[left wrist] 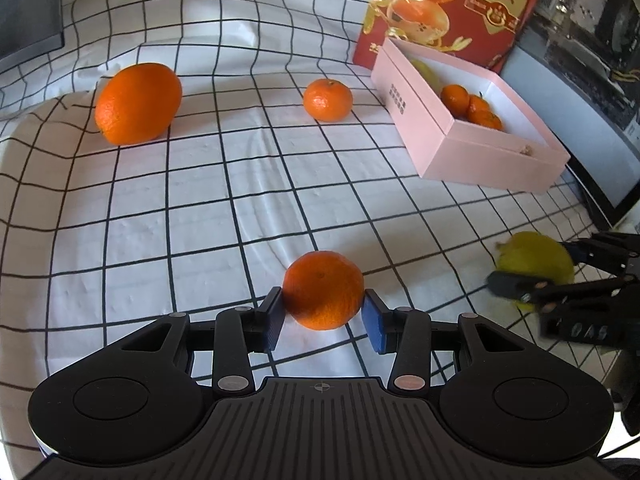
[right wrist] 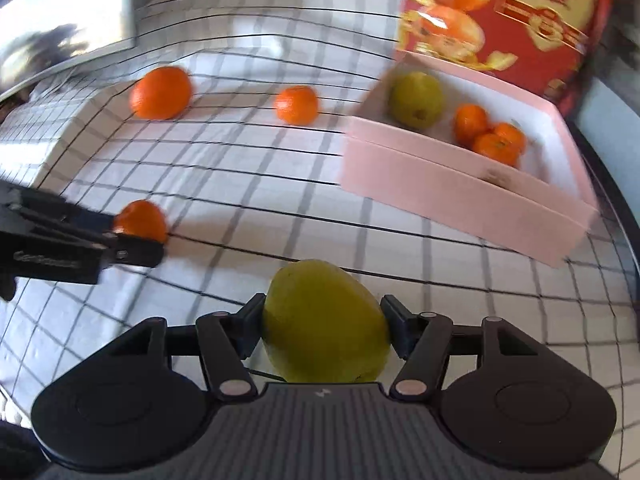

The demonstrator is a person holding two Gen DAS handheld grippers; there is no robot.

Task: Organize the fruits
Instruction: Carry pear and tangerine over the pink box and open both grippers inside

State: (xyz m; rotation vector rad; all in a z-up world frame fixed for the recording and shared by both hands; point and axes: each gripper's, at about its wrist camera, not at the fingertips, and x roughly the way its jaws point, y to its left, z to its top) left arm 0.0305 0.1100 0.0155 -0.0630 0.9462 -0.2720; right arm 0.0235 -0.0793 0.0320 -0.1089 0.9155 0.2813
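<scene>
Between the left gripper's (left wrist: 324, 312) jaws sits a mandarin (left wrist: 323, 295), both pads against its sides, low on the checked cloth (left wrist: 200, 200). Right gripper's (right wrist: 326, 324) jaws clamp a yellow-green fruit (right wrist: 326, 322), its underside hidden by the gripper body. Ahead and right of both jaws stands the pink box (left wrist: 460, 152); its near wall hides part of the fruit inside. Motion blur smears the right view.

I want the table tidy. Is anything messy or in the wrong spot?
Nothing is spilled or broken. Two oranges, a large orange and a small orange, sit loose on the checked cloth, outside the pink box where other fruit already lies.
</scene>
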